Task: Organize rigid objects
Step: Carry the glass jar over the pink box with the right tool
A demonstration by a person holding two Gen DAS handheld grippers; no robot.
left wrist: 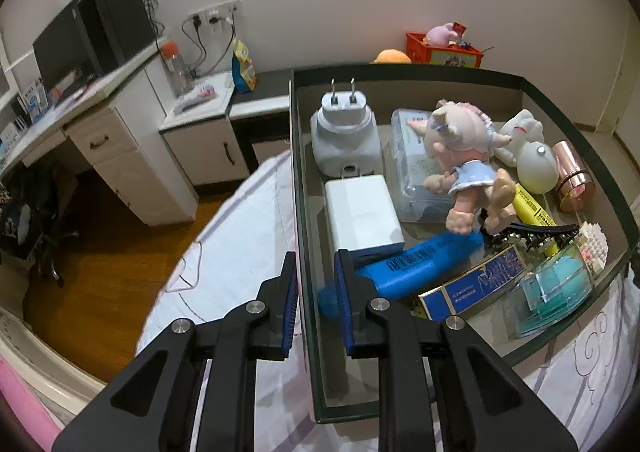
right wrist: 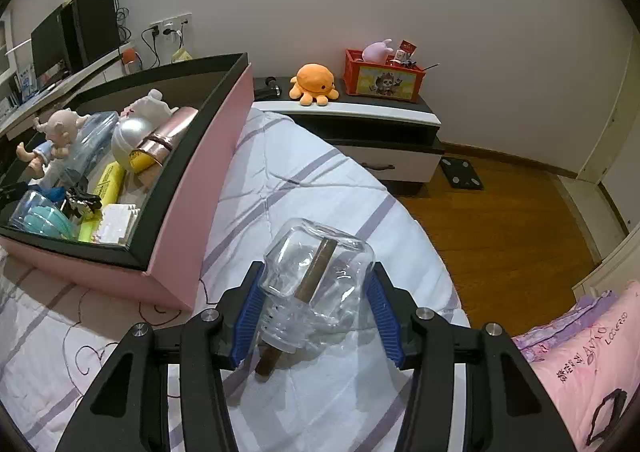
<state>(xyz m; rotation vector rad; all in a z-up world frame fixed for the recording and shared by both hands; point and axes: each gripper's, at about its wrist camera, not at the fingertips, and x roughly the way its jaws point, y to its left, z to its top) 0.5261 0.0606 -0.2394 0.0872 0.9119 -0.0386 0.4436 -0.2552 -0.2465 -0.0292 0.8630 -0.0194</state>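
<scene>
A pink box with a dark rim (left wrist: 298, 172) sits on the bed and holds several items: a white charger (left wrist: 360, 214), a grey plug adapter (left wrist: 345, 136), a blue tube (left wrist: 416, 262), a doll (left wrist: 464, 156) and a rose-gold tube (left wrist: 572, 176). My left gripper (left wrist: 316, 288) straddles the box's left wall, shut on it. My right gripper (right wrist: 316, 312) is shut on a clear glass bottle (right wrist: 316, 272) with a brown stick inside, held above the bed to the right of the box (right wrist: 192, 192).
The bed (right wrist: 300, 180) has a white quilt with purple stripes. A nightstand (right wrist: 360, 124) behind it carries an orange plush octopus (right wrist: 314, 84) and a red crate (right wrist: 382, 74). A white desk (left wrist: 104, 132) stands at the left. A pink pillow (right wrist: 592, 364) lies at the right.
</scene>
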